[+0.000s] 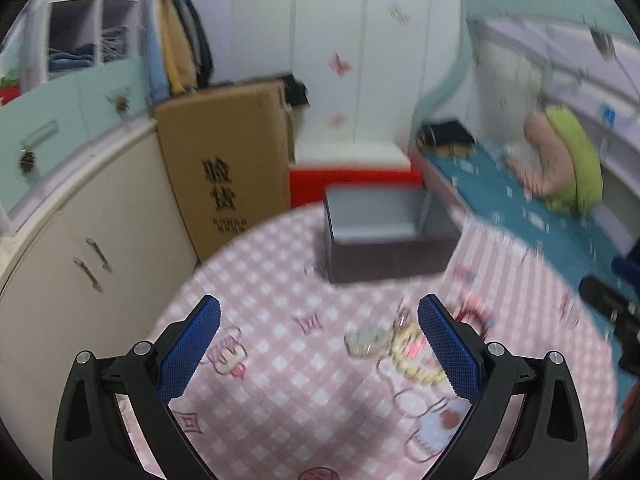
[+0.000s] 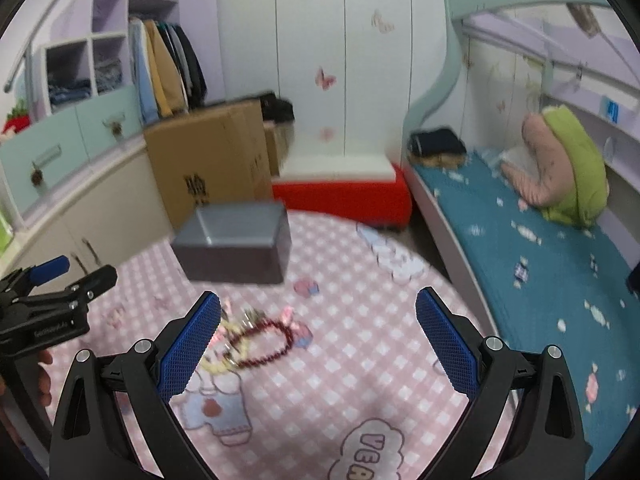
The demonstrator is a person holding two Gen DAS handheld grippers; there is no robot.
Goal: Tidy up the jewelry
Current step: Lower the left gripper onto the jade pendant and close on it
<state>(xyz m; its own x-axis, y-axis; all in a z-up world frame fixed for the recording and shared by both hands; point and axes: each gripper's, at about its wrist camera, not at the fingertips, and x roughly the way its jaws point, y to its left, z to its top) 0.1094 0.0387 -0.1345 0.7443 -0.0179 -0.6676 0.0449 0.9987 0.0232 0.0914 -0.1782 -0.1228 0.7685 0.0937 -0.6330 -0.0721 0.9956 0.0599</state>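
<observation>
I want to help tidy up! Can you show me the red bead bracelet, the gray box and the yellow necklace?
red bead bracelet [image 2: 269, 343]: right wrist view, lower beads.
gray box [image 2: 236, 242]: right wrist view, front wall.
yellow necklace [image 1: 414, 368]: left wrist view, bottom of its loop.

left claw open, right claw open

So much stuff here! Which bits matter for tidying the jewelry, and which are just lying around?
For the job:
red bead bracelet
yellow bracelet
round pale piece
grey box
left gripper
right gripper

Just lying about:
cardboard box
hanging clothes
pillows
dark folded clothes
</observation>
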